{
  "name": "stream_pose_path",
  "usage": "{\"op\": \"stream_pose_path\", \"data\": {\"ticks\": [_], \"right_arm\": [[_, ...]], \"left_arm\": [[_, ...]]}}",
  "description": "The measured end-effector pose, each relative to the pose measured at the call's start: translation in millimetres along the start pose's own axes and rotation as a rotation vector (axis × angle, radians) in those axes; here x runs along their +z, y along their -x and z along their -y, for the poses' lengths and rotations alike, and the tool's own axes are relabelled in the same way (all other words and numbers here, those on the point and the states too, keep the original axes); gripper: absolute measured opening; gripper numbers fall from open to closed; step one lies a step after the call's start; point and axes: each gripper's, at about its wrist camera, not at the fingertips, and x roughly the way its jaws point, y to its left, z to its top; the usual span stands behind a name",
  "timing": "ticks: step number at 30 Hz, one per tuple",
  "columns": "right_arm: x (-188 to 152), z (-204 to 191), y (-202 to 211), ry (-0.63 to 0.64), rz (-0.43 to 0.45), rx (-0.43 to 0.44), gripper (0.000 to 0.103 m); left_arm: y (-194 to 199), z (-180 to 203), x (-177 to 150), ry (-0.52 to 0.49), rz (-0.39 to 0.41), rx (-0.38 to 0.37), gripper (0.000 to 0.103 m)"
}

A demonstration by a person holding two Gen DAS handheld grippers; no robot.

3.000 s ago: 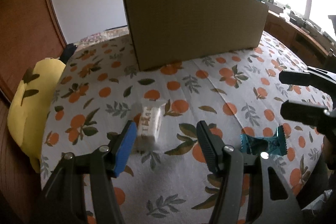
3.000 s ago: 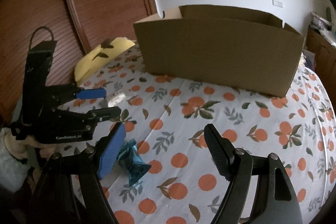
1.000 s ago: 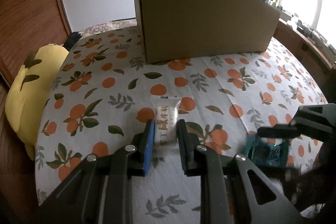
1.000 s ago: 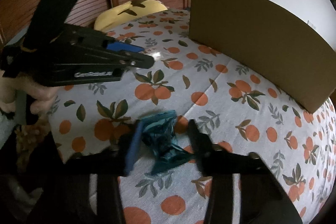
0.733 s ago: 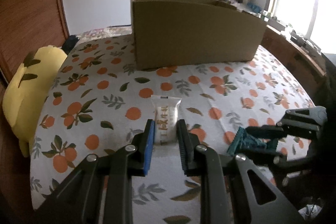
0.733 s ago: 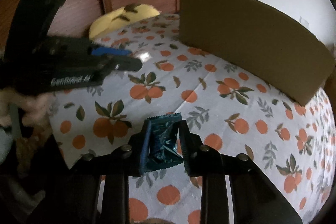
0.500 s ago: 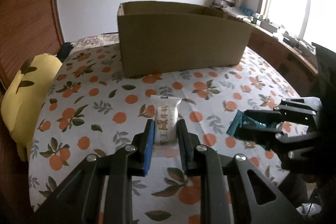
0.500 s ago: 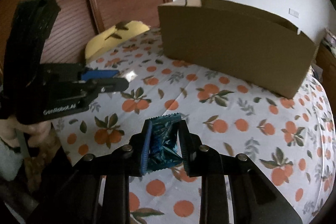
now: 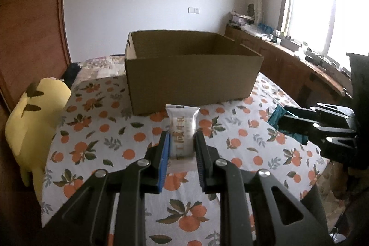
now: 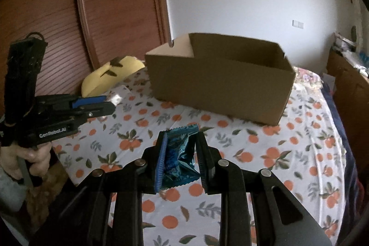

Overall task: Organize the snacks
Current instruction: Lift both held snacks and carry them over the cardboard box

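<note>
Your left gripper (image 9: 181, 149) fingers clamp the white snack packet (image 9: 182, 128); right gripper (image 10: 181, 158) fingers pinch the crinkled teal wrapper (image 10: 181, 153). Both are aloft, short of the cardboard box (image 9: 191, 70). Light, soft, probably slippery film; grip mid-body.

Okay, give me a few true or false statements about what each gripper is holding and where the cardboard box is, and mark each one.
1. The left gripper is shut on a white snack packet. True.
2. The right gripper is open with nothing in it. False: it is shut on a teal snack packet.
3. The cardboard box is open at the top. True.
4. The white snack packet lies inside the box. False: it is held in front of the box.
5. A yellow plush toy sits at the bed's edge. True.
</note>
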Motion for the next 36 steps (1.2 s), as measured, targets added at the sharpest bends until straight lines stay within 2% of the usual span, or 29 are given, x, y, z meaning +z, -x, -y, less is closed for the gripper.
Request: {"op": "stream_pose_path", "data": {"ticks": [15, 25, 36], "right_arm": [[55.2, 21.8, 4.7, 0.082, 0.026, -0.044, 0.024], [89.1, 46.3, -8.5, 0.109, 0.031, -0.077, 0.023], [114.6, 73.4, -44.1, 0.093, 0.016, -0.083, 0.023]], "left_arm": [[-8.7, 15.4, 58.1, -0.066, 0.055, -0.004, 0.020], [-46.3, 16.6, 94.8, -0.095, 0.067, -0.008, 0.020], [-86.7, 10.1, 134.9, -0.093, 0.076, -0.016, 0.020]]}}
